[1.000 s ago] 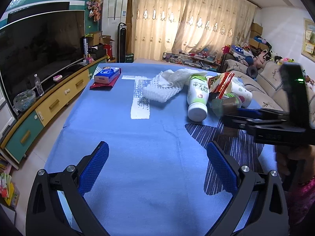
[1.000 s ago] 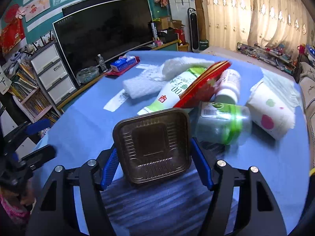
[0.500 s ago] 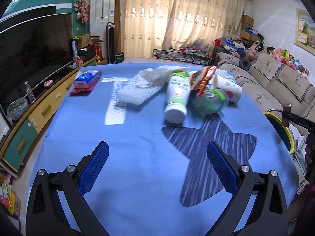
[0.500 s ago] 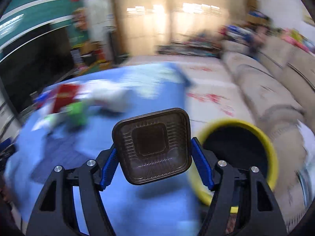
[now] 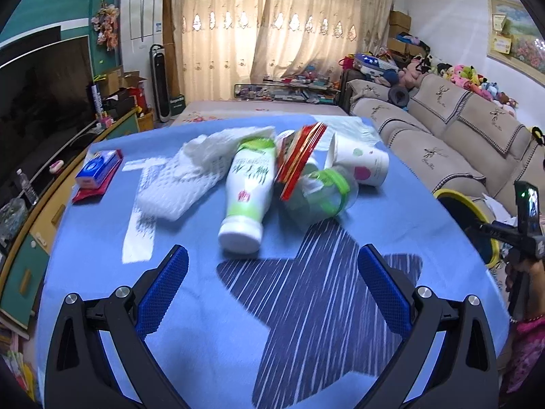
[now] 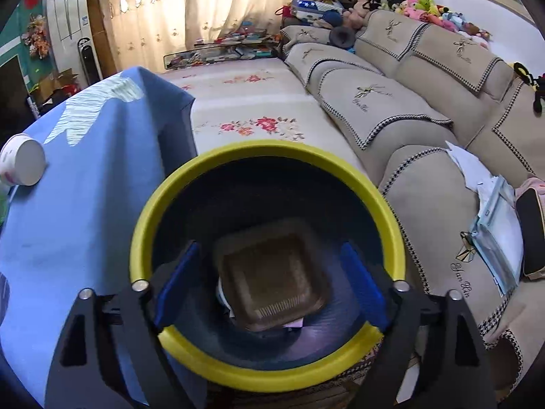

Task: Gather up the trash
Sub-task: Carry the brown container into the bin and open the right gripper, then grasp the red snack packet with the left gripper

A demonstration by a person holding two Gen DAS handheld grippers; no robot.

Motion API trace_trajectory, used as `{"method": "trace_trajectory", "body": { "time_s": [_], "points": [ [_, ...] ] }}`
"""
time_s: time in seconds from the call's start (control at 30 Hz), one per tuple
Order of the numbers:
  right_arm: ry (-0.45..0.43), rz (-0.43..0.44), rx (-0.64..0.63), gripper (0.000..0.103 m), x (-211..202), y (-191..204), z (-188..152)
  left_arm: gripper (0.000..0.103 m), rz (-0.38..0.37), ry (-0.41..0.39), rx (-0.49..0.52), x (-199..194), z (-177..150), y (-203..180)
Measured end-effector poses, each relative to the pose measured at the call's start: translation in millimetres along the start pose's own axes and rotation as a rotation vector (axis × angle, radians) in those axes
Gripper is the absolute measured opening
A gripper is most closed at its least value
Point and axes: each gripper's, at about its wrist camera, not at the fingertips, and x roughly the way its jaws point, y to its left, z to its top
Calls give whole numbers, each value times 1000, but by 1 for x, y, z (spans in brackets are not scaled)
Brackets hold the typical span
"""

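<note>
A brown square plastic tray (image 6: 272,272), slightly blurred, sits just inside the yellow-rimmed dark bin (image 6: 272,145). My right gripper (image 6: 270,248) hangs over the bin mouth with its jaws opening. The tray lies between the blue pads with a gap on each side. My left gripper (image 5: 272,255) is open and empty above the blue tablecloth (image 5: 190,306). Ahead of it lies a trash pile: a white and green bottle (image 5: 248,187), a red wrapper (image 5: 299,156), a clear cup with a green band (image 5: 323,194), a paper cup (image 5: 361,167) and white foam netting (image 5: 184,177).
The bin (image 5: 453,196) stands off the table's right edge, between the table and a beige sofa (image 6: 425,119) with papers (image 6: 494,211) on it. A blue tissue pack (image 5: 98,170) lies at the table's far left. A TV cabinet (image 5: 34,225) runs along the left.
My right gripper swung from over the table to above the bin, and its pads came off the brown tray. My left gripper shifted across the table, so the pile now lies straight ahead.
</note>
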Motion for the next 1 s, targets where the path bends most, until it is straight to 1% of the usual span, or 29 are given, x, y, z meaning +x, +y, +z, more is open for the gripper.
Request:
{"method": "trace_trajectory", "body": {
  "time_s": [0.1, 0.23, 0.43, 0.5, 0.53, 0.6, 0.67, 0.83, 0.9, 0.93, 1.0],
  "points": [
    [-7, 0, 3, 82, -3, -1, -1, 98, -12, -1, 20, 5, 12, -5],
    [-10, 22, 12, 82, -5, -3, -2, 98, -41, -1, 64, 13, 30, -16],
    [-8, 55, 13, 82, -8, -1, -6, 97, -69, -15, 128, 35, 62, -29],
    [-11, 62, 17, 82, -9, 0, -7, 91, -82, -2, 130, 49, 73, -30],
    [-11, 65, 18, 82, -9, 0, -7, 89, -81, 4, 129, 52, 75, -29],
    [-11, 71, 19, 82, -9, 0, -8, 80, -72, 22, 128, 65, 83, -29],
    [-12, 78, 21, 82, -10, -2, -9, 74, -68, 45, 127, 77, 88, -28],
    [-20, 90, 26, 82, -12, -3, -8, 59, -54, 74, 149, 97, 91, -31],
    [-22, 94, 27, 82, -12, -4, -7, 50, -49, 84, 156, 101, 91, -32],
    [-22, 96, 27, 82, -12, -3, -7, 47, -49, 86, 157, 102, 91, -33],
    [-20, 100, 27, 82, -12, -3, -8, 36, -45, 90, 152, 107, 91, -32]
  ]
}}
